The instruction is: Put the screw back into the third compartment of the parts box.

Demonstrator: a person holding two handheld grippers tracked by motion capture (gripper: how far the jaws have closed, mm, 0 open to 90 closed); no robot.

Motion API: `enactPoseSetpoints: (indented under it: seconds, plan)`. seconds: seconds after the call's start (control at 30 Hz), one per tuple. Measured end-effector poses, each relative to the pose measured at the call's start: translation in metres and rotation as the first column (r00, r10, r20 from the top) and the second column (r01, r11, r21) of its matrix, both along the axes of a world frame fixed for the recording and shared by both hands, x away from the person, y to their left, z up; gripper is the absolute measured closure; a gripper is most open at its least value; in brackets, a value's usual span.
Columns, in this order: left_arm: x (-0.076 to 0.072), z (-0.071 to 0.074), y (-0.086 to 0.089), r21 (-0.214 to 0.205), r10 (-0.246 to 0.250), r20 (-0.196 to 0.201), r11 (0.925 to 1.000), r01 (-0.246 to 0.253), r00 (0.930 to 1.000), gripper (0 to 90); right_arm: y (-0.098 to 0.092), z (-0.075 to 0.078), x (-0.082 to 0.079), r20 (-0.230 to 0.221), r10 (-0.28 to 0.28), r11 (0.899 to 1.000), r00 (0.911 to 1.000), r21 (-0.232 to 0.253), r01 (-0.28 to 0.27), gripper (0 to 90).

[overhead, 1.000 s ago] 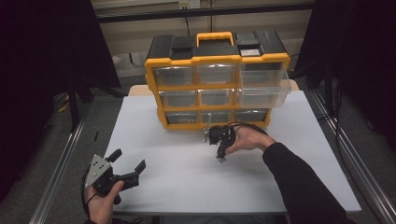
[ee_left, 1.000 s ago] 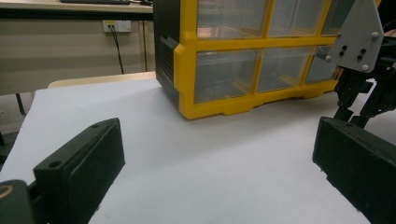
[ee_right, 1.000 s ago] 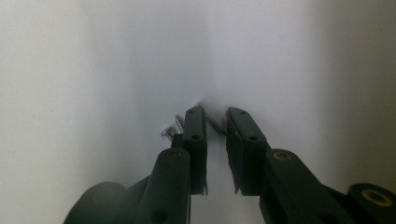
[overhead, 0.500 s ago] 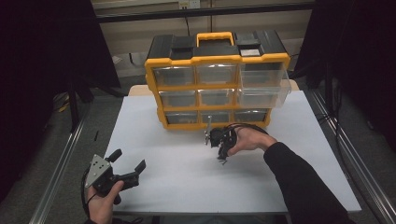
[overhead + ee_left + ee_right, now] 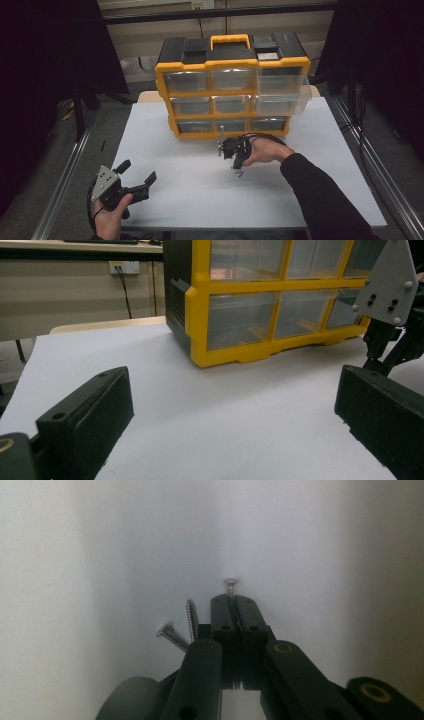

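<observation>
My right gripper (image 5: pixel 233 600) points down at the white table top (image 5: pixel 190 185), just in front of the organiser. Its jaws have just been closing and now stand shut on a small silver screw (image 5: pixel 230 583), whose head pokes out past the tips. Two more loose screws (image 5: pixel 190 620) (image 5: pixel 170 636) lie on the table just left of the jaws; in the high view they are tiny marks (image 5: pixel 239 174) under the right gripper (image 5: pixel 236 164). My left gripper (image 5: pixel 137 176) rests at the near left, open, with nothing between its fingers (image 5: pixel 95 410).
A yellow and black drawer organiser (image 5: pixel 232 85) with clear drawers stands at the back middle of the table; its right-hand drawers (image 5: pixel 282 92) stick out forward. Dark curtains hang on both sides. A metal rail (image 5: pixel 65 185) runs along the table's left edge.
</observation>
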State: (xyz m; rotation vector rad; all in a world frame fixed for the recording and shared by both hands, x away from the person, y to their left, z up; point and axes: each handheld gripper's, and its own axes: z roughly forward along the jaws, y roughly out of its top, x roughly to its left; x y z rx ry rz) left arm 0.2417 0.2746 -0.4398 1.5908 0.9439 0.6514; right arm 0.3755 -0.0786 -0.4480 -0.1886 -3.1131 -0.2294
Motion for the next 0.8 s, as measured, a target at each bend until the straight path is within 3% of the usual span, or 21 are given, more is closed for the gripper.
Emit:
enactPoseSetpoints:
  seconds: [0.07, 0.17, 0.2, 0.23, 0.3, 0.33, 0.47, 0.53, 0.67, 0.73, 0.8]
  plan:
    - [0.0, 0.0, 0.0, -0.002, 0.001, 0.001, 1.0, -0.001, 1.0, 2.2, -0.001, 0.001, -0.001, -0.009, -0.028, 1.0, 0.9996, 0.004, 0.028, 88.2]
    - [0.0, 0.0, 0.0, -0.002, 0.002, 0.001, 1.0, -0.002, 1.0, 2.2, -0.001, 0.001, 0.002, -0.002, -0.02, 1.0, 0.9998, 0.015, 0.02, 88.2]
    - [0.0, 0.0, 0.0, -0.002, 0.001, 0.0, 1.0, -0.001, 1.0, 2.2, -0.001, 0.002, 0.0, -0.014, -0.054, 0.998, 0.9984, 0.008, 0.055, 88.2]
    - [0.0, 0.0, 0.0, -0.002, 0.001, 0.0, 1.0, -0.001, 1.0, 2.2, -0.001, 0.003, 0.001, -0.01, -0.036, 0.999, 0.9993, 0.015, 0.036, 88.2]
    - [0.0, 0.0, 0.0, -0.003, 0.001, 0.001, 1.0, -0.001, 1.0, 2.2, -0.002, 0.006, 0.0, -0.009, -0.052, 0.998, 0.9986, 0.028, 0.052, 88.2]
    - [0.0, 0.0, 0.0, 0.0, 0.0, 0.0, 1.0, 0.0, 1.0, 2.2, -0.002, 0.01, -0.002, -0.024, -0.086, 0.996, 0.996, 0.012, 0.086, 88.2]
    - [0.0, 0.0, 0.0, 0.005, -0.001, 0.003, 1.0, 0.001, 1.0, 2.2, -0.004, 0.018, -0.006, -0.028, -0.104, 0.994, 0.9942, 0.03, 0.105, 88.2]
    - [0.0, 0.0, 0.0, 0.005, -0.001, 0.003, 1.0, 0.001, 1.0, 2.2, -0.004, 0.022, -0.006, -0.028, -0.088, 0.995, 0.9958, 0.041, 0.089, 88.2]
    - [0.0, 0.0, 0.0, 0.006, -0.002, 0.002, 1.0, 0.002, 1.0, 2.2, -0.006, 0.032, -0.011, -0.034, -0.113, 0.991, 0.993, 0.064, 0.115, 88.2]
    - [0.0, 0.0, 0.0, 0.006, 0.001, 0.002, 1.0, -0.001, 1.0, 2.2, -0.006, 0.035, -0.011, -0.024, -0.098, 0.99, 0.9949, 0.096, 0.1, 88.2]
    - [0.0, 0.0, 0.0, 0.006, 0.0, 0.002, 1.0, 0.0, 1.0, 2.2, -0.006, 0.04, -0.013, -0.03, -0.122, 0.985, 0.9921, 0.116, 0.124, 88.3]
